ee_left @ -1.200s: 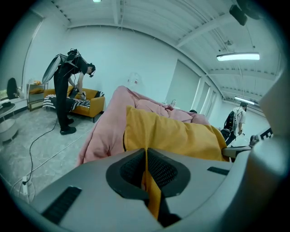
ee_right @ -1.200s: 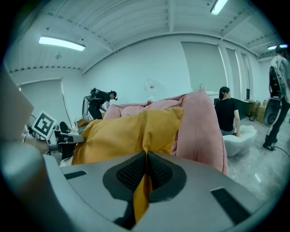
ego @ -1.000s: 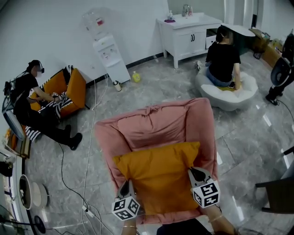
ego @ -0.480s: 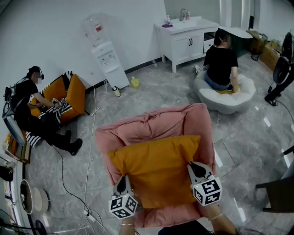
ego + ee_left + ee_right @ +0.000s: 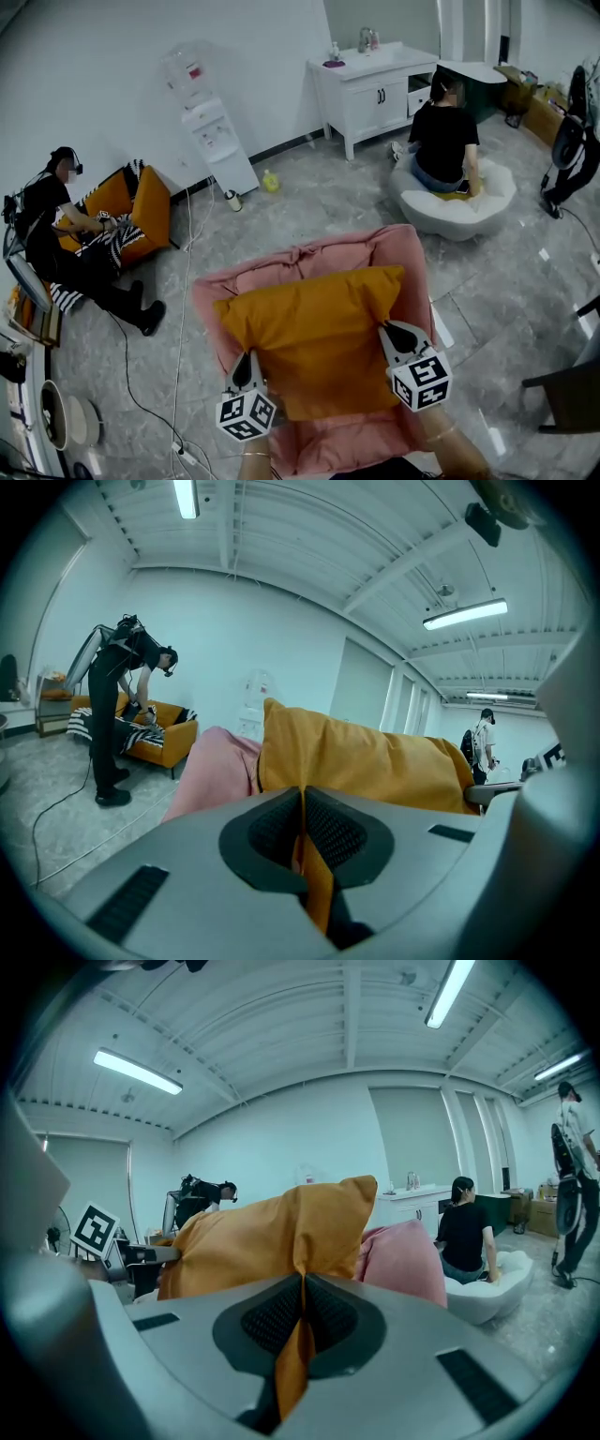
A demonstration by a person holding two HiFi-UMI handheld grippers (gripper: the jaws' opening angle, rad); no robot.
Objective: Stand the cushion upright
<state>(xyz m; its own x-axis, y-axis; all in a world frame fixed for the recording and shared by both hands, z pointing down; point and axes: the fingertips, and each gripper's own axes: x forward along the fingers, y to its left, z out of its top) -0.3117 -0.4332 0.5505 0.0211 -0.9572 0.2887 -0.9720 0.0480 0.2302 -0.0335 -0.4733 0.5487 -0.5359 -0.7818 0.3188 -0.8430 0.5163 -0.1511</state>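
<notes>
An orange cushion (image 5: 314,328) leans tilted over the seat of a pink armchair (image 5: 309,258), its far edge raised toward the backrest. My left gripper (image 5: 247,359) is shut on the cushion's near left corner, with orange cloth (image 5: 314,874) pinched between its jaws. On the near right corner my right gripper (image 5: 392,329) is shut too, and a fold of the fabric (image 5: 298,1344) runs between the pads. The cushion (image 5: 366,757) rises in front of the left gripper, with the pink chair (image 5: 217,766) behind it. In the right gripper view the cushion (image 5: 272,1232) stands before the pink chair (image 5: 408,1260).
A person bends over an orange sofa (image 5: 141,192) at the left. Another person sits on a white pouf (image 5: 455,192) at the back right. A water dispenser (image 5: 211,131) and a white cabinet (image 5: 375,84) stand against the wall. Cables (image 5: 183,309) run across the floor left of the chair.
Both grippers have lifted the cushion's near edge, and the cushion has tipped up toward the backrest. The view has shifted slightly with it.
</notes>
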